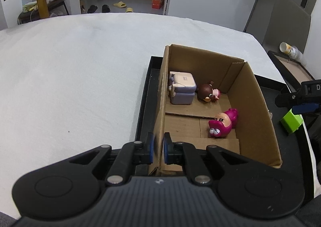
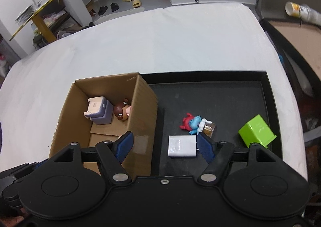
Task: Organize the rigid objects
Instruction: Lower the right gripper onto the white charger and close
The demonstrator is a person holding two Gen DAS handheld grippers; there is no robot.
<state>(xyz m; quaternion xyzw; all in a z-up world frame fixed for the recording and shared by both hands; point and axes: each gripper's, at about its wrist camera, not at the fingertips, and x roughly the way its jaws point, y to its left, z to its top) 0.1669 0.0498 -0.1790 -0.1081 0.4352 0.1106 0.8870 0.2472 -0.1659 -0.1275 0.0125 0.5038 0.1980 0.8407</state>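
Left gripper (image 1: 158, 147) is clamped tight on the near left wall of the cardboard box (image 1: 254, 106), which sits at the left end of the black tray (image 2: 266, 94). Inside the box lie a lilac sofa toy (image 1: 182, 90), a brown-haired figure (image 1: 207, 92) and a magenta figure (image 1: 222, 124). Right gripper (image 2: 163, 143) hangs wide open over the tray, above a white block (image 2: 182, 145); beyond it a red-and-blue figure (image 2: 191, 122), far right a green box (image 2: 256, 131).

The box (image 2: 140, 106) is matt, brown corrugated cardboard; the tray (image 2: 220, 96) under it looks like matt black plastic. White cloth, faintly creased, covers the tabletop (image 1: 70, 66). The pink figure (image 1: 222, 124) and green block (image 2: 256, 131) are glossy, smooth plastic.
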